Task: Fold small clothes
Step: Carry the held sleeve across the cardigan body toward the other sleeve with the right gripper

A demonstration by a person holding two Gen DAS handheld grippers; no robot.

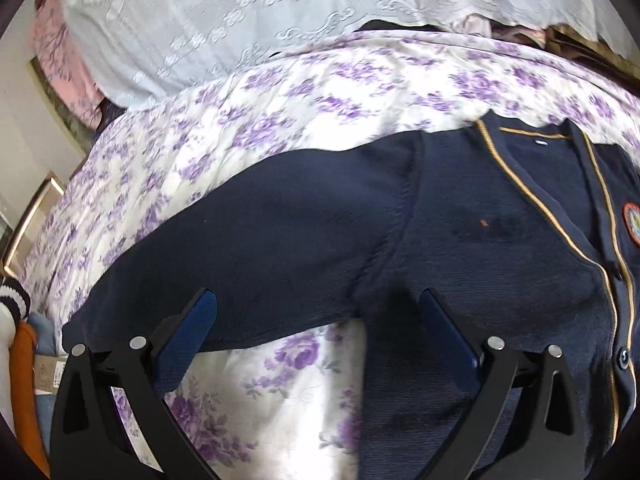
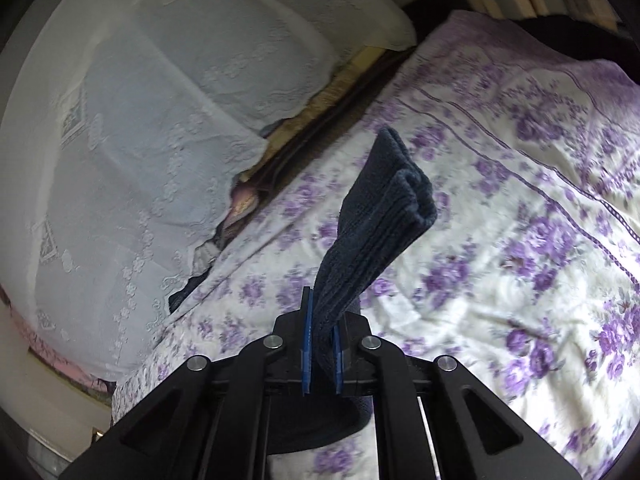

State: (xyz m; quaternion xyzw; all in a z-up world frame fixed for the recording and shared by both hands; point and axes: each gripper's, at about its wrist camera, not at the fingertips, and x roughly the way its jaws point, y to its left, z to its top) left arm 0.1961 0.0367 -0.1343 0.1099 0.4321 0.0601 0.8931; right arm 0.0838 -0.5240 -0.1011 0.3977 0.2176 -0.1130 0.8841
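In the left wrist view, a navy cardigan (image 1: pixel 460 208) with thin gold piping lies spread on a bed covered by a purple-flowered quilt (image 1: pixel 304 96). One sleeve (image 1: pixel 240 264) stretches out to the left across the quilt. The left hand-held gripper (image 1: pixel 316 320) hovers just above the spot where that sleeve meets the body, its 2 blue-padded fingers (image 1: pixel 188 344) wide apart and holding nothing. A round badge (image 1: pixel 631 224) shows on the chest at the right edge, and a dark button (image 1: pixel 623 357) sits on the front band below it. White lace fabric (image 1: pixel 224 20) lies beyond the quilt.

In the right wrist view, the right hand-held gripper (image 2: pixel 321 324) is clamped on a ribbed navy cuff (image 2: pixel 380 216), which rises bunched from between the blue pads, lifted off the flowered quilt (image 2: pixel 520 240). White lace cloth (image 2: pixel 160 120) covers the left side.
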